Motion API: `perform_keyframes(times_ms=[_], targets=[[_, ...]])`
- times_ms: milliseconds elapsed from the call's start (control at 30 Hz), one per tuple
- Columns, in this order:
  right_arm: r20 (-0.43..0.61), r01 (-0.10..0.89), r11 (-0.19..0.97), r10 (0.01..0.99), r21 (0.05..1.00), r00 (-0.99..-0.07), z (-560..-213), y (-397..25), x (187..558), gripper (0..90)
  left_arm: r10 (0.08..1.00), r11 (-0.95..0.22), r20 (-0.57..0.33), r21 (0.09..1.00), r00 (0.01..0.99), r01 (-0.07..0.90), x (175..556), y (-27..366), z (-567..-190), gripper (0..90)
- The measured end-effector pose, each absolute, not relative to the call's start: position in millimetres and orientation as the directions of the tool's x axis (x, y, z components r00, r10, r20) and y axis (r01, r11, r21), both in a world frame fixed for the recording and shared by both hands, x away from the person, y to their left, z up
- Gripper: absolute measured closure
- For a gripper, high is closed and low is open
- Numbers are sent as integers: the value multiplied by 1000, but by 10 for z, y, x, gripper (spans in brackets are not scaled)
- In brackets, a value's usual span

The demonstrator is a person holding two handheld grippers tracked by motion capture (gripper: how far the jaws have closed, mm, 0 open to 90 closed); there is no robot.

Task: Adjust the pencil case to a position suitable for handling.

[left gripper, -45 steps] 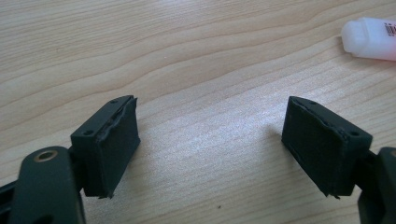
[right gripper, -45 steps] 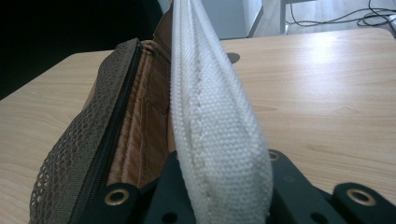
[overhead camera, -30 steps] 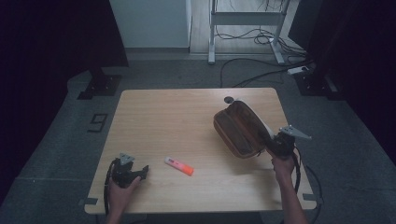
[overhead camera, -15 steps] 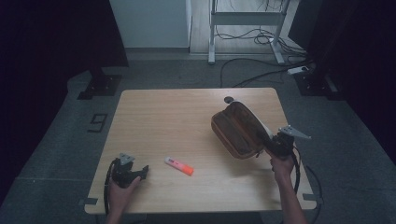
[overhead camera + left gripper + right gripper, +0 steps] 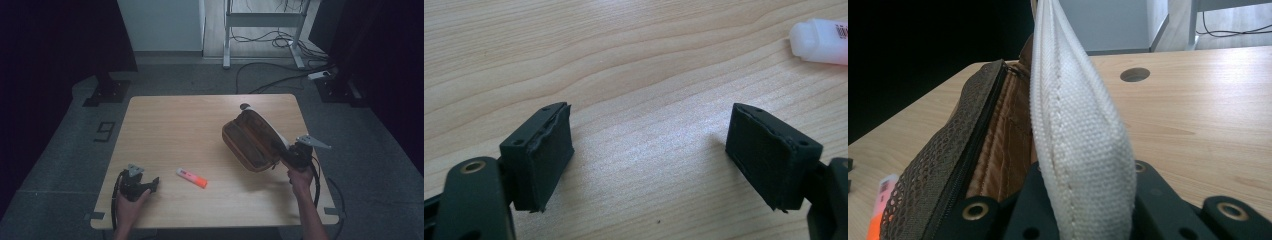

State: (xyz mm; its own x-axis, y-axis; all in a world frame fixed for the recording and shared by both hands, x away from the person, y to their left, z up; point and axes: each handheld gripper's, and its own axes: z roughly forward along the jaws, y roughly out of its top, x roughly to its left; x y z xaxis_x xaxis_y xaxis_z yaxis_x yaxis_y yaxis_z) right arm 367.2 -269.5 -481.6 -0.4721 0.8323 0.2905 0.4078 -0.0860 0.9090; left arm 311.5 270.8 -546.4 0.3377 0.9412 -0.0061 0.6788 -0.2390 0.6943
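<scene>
Right gripper [image 5: 286, 156] was clamped on the pouch [image 5: 252, 140] wall at the table's [image 5: 190, 125] right side, tipping it up with the zip open. Left gripper [image 5: 649, 165] rested near the front-left edge, jaws wide apart and empty. The marker [image 5: 192, 178] lay between them, not yet picked up; loading it likely remained.

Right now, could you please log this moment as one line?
left gripper: open, on table | right gripper: shut on pouch, holding it open | marker: on table, untouched
</scene>
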Motion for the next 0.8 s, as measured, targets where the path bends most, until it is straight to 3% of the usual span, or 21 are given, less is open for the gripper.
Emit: perform_keyframes(times_ms=[800], targets=[[248, 407, 16, 773, 913, -584, -4887, -2394, 3678, 837, 941, -239, -6, 694, 338, 679, 3114, 2708, -5464, 187]])
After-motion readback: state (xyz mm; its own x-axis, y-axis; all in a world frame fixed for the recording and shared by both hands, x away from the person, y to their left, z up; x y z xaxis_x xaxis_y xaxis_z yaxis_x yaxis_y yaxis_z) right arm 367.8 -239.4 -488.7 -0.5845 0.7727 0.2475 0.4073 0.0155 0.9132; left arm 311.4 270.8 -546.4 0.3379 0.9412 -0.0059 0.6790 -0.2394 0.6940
